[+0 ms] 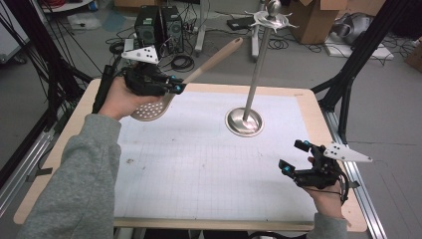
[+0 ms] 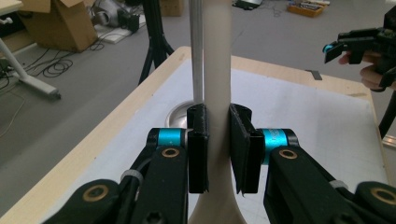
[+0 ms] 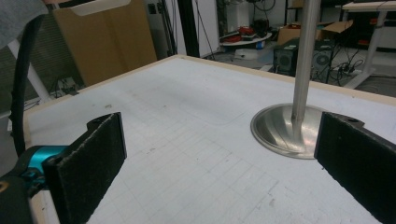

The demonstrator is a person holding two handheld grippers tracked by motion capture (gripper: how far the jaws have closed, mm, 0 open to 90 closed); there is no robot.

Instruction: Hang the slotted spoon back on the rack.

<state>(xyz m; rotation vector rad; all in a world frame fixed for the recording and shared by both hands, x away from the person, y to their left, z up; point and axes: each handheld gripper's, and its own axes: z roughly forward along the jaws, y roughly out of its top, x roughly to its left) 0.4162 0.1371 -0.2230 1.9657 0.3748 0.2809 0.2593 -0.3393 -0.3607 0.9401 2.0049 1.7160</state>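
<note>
A slotted spoon [image 1: 149,108] with a pale wooden handle [image 1: 215,59] is lifted off the table at the back left. My left gripper [image 1: 180,88] is shut on its handle [image 2: 217,70], the perforated bowl hanging below my hand. A metal stand [image 1: 244,121] with a round base, tall pole [image 1: 259,64] and hooked top [image 1: 271,20] rises at the table's middle back. My right gripper [image 1: 293,157] stands open at the front right, nothing between its pads [image 3: 91,158]. The stand's base [image 3: 285,128] lies ahead of it.
The table [image 1: 209,159] carries a white gridded mat inside a wooden rim. Black frame posts [image 1: 351,64] flank the table. Computer cases [image 1: 158,25], cables and cardboard boxes [image 1: 318,17] sit on the floor behind.
</note>
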